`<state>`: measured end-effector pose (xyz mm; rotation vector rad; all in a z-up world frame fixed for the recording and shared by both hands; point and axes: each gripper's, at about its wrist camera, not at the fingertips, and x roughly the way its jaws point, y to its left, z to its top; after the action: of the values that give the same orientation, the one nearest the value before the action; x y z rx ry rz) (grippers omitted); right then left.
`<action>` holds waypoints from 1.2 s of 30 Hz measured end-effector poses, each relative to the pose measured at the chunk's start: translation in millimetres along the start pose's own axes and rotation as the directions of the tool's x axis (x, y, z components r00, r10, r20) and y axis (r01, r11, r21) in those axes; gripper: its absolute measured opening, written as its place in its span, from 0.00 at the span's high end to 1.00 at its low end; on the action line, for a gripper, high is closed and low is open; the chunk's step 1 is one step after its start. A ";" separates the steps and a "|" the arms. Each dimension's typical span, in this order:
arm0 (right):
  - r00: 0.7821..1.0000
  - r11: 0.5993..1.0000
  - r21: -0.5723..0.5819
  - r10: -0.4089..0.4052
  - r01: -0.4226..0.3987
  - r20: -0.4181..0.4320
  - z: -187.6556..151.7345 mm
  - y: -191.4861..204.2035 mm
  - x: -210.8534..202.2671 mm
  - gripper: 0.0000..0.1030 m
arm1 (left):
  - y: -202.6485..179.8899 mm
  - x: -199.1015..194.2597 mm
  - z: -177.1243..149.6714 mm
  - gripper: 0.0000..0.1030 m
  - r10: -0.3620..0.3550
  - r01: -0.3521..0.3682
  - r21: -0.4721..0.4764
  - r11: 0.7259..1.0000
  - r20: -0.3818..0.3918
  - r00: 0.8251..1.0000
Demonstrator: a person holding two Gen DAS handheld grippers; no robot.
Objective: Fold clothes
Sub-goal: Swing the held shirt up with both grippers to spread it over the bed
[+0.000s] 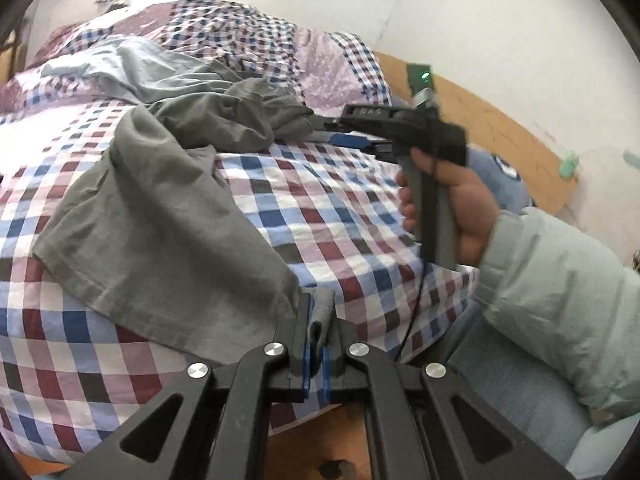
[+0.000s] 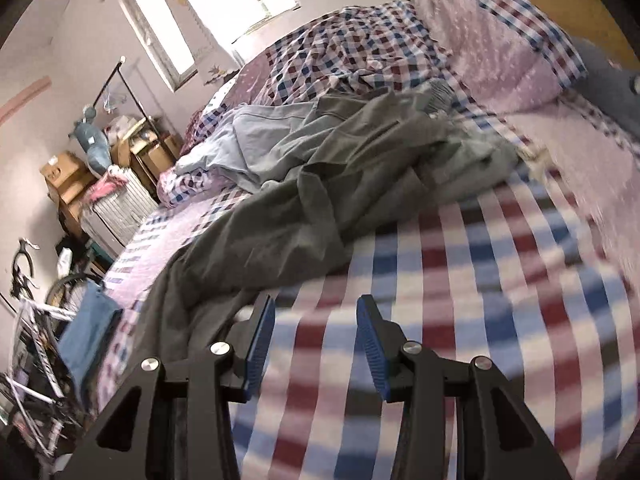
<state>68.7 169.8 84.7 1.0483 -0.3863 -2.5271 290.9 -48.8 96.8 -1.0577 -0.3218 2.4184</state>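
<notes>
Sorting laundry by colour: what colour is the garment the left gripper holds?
Plain grey garment; clearest in the left wrist view.

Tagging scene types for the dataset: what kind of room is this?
Most likely a lived-in home bedroom. A bed with a checkered bedspread fills both views, with a matching pillow at the wooden headboard. Cardboard boxes and a bicycle crowd the wall under a window.

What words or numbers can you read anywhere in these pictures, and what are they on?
Raised lettering on top of the right gripper: too blurred to read for sure.
Green light on the small board above it: a light, not writing.
Cardboard boxes by the wall: no print readable.
Grey garment, held by the left gripper, and checked bedspread: no writing.
</notes>
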 end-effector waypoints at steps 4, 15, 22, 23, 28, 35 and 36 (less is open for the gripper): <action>0.999 0.998 -0.050 -0.034 0.032 -0.028 20.0 0.8 41.5 0.55 | 20.9 -9.5 6.8 1.00 -0.033 0.037 -0.104 0.994 0.036 0.999; 0.995 0.998 0.049 0.032 -0.028 -0.091 31.9 -27.5 120.3 0.56 | 46.8 -12.9 12.9 1.00 -0.052 0.068 -0.243 0.968 0.069 0.996; 0.992 0.992 -0.018 0.122 -0.123 -0.029 37.7 -10.3 110.2 0.92 | 54.0 -47.3 21.6 0.99 0.059 -0.004 -0.262 0.965 0.200 0.978; 0.991 0.991 -0.009 0.137 -0.137 0.008 41.7 -8.7 101.3 0.93 | 57.0 -55.4 22.9 0.99 0.080 -0.015 -0.273 0.962 0.229 0.970; 0.949 0.959 0.098 0.242 -0.265 0.201 67.2 -20.5 40.8 0.94 | 79.5 -93.4 26.4 0.99 0.171 -0.034 -0.379 0.925 0.334 0.927; 0.851 0.888 0.232 0.264 -0.398 0.453 94.2 -72.8 -54.0 0.94 | 67.8 -130.3 37.5 0.99 0.179 -0.035 -0.346 0.937 0.393 0.902; 0.834 0.878 0.244 0.256 -0.412 0.489 97.8 -82.3 -69.3 0.94 | 64.6 -137.9 40.6 0.99 0.176 -0.029 -0.338 0.941 0.413 0.893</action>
<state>24.0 284.1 162.6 0.4244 -1.0741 -2.3904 320.5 -175.9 185.1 -0.6457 -0.8627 2.7533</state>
